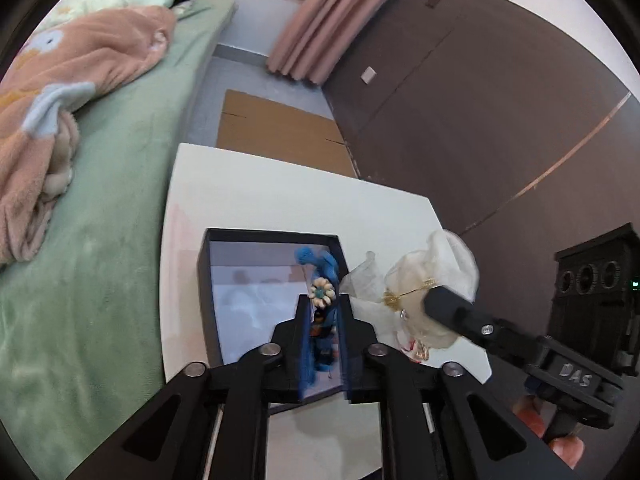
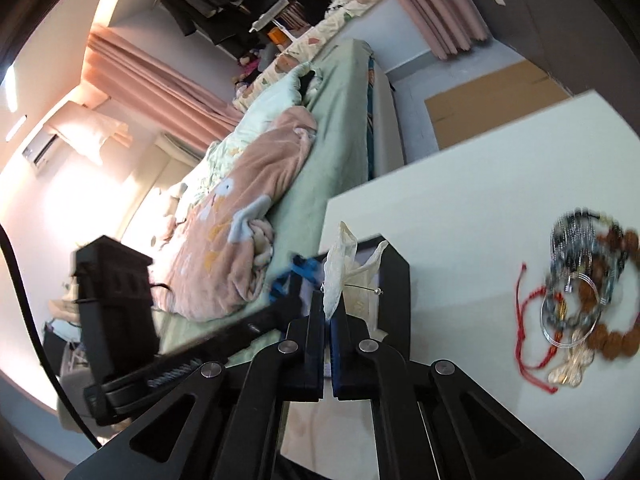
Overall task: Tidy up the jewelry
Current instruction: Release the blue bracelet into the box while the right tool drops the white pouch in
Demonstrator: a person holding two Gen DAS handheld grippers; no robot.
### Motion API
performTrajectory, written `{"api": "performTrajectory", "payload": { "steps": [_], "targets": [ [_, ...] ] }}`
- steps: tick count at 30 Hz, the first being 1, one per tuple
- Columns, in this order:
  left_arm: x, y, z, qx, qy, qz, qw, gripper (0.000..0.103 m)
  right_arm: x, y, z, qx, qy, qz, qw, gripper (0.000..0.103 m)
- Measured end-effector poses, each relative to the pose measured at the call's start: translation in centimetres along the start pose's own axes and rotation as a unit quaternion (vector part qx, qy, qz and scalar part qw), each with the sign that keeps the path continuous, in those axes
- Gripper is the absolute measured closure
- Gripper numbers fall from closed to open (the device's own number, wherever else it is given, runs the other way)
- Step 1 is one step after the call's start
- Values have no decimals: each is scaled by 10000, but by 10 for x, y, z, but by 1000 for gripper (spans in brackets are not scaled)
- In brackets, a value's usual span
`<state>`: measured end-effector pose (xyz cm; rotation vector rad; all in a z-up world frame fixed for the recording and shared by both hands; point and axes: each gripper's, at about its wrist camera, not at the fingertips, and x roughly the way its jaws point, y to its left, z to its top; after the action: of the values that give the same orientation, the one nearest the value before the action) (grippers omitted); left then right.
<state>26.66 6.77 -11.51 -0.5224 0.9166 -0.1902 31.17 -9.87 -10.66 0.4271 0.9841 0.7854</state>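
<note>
A black open box (image 1: 208, 280) with a pale lining sits on the white table (image 1: 280, 200). My left gripper (image 1: 323, 320) is shut on a blue tasselled ornament with a shell flower (image 1: 322, 292) and holds it over the box. My right gripper (image 2: 329, 312) is shut on a sheer white pouch (image 2: 340, 268); the pouch also shows in the left wrist view (image 1: 432, 280), with a gold pin through it, just right of the box. A pile of jewelry (image 2: 580, 292), with bead bracelets, wire bangles and a red cord, lies on the table to the right.
A bed with a green sheet (image 1: 112, 220) and a pink blanket (image 1: 60, 92) runs along the table's left side. A flat cardboard sheet (image 1: 280, 132) lies on the floor beyond the table. A dark wall (image 1: 500, 100) stands to the right.
</note>
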Motion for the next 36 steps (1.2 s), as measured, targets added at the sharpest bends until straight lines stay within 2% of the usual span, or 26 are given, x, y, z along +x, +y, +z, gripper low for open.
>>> {"api": "performTrajectory", "payload": {
  "steps": [1, 2, 3, 10, 12, 13, 14, 15, 20, 25, 30, 34, 36],
  "targets": [
    [-3, 0, 0, 37, -91, 60, 9999, 50, 0, 4, 3, -50, -1, -12, 10000, 99],
    [-7, 1, 0, 33, -161, 59, 9998, 10, 0, 6, 3, -87, 1, -24, 10000, 99],
    [-12, 3, 0, -7, -238, 18, 9997, 1, 0, 9, 5, -137, 12, -39, 9999, 99],
    [-45, 23, 2, -146, -588, 269, 9978, 1, 16, 21, 5, -169, 142, 16, 9998, 97],
    [-55, 30, 2, -233, -678, 373, 9967, 1, 26, 21, 5, -50, 376, 80, 9992, 76],
    [-59, 34, 1, -276, -711, 399, 9963, 1, 29, 20, 4, 24, 447, 90, 9990, 40],
    [-64, 37, 0, -327, -752, 432, 9957, 1, 29, 19, 3, 67, 412, 56, 9991, 13],
    [-67, 39, 0, -352, -783, 447, 9953, 1, 26, 18, 1, 82, 320, -7, 9995, 6],
    [-77, 37, -5, -278, -916, 515, 9941, 1, 5, 3, -8, 339, 175, -67, 9992, 5],
    [-69, 18, -9, -42, -825, 383, 9958, 1, -42, -22, -17, 582, -292, -380, 9971, 5],
    [-57, -11, -14, 223, -757, 187, 9967, 1, -94, -53, -24, 814, -800, -918, 9892, 5],
    [-44, -33, -17, 432, -663, 49, 9969, 5, -124, -74, -24, 980, -1067, -1049, 9839, 5],
    [-36, -45, -19, 524, -596, -22, 9968, 10, -137, -82, -25, 1041, -1150, -1120, 9815, 5]
  ]
}}
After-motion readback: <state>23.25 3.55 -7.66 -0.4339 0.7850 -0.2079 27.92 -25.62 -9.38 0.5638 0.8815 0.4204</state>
